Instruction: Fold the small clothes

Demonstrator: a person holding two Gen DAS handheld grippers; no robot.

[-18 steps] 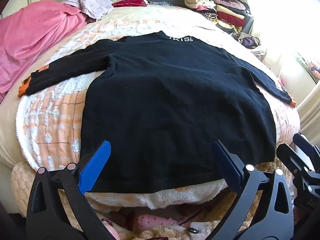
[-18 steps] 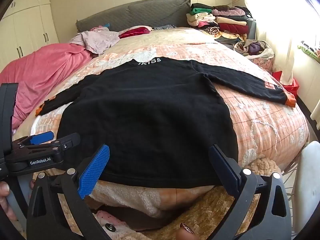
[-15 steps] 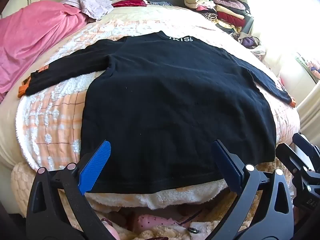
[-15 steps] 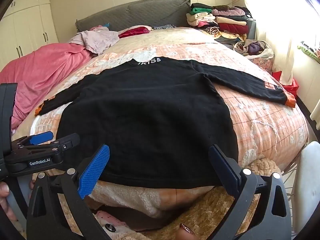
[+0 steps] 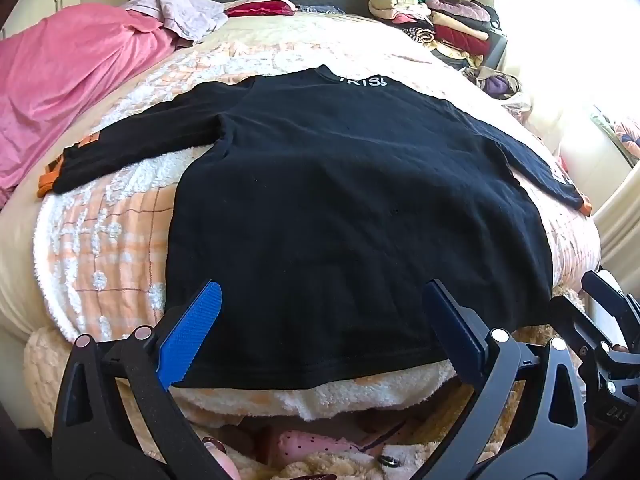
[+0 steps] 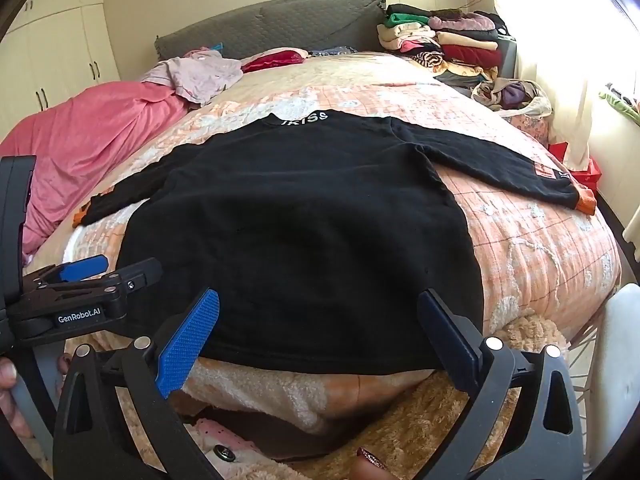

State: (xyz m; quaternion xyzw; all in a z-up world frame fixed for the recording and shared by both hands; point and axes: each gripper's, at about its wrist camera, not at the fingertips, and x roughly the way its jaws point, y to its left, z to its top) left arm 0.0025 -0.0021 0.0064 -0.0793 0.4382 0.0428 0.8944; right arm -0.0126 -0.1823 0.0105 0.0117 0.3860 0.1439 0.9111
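Left gripper [image 5: 320,316]: jaws spread wide, nothing between them; it hangs just above the near hem of the sweater, toward that hem's left half.
Right gripper [image 6: 320,322]: also wide open and holding nothing, poised over the hem's right half; the left gripper shows at the left edge of this view, beside it.
Pads [image 5: 188,340]: blue ribbed faces, one on each finger, clear of the cloth.
Sweater [image 5: 340,208]: black, long-sleeved, laid flat on the bed with the hem nearest the grippers and the collar far away; white lettering runs along the collar.
Sleeves [image 6: 500,164]: both spread out to the sides, unfolded, each ending in an orange cuff.
Blanket [image 6: 532,240]: peach and white fleecy check, under the sweater, its near edge hanging over the bed's foot.
Pink cover [image 5: 68,80]: bunched along the bed's left side, well apart from the sweater.
Pale garment [image 6: 200,74]: crumpled near the grey headboard [image 6: 280,24].
Clothes pile [image 6: 444,46]: folded pieces stacked at the far right corner, beside the window.
Wardrobe [image 6: 52,52]: cream doors, far left.
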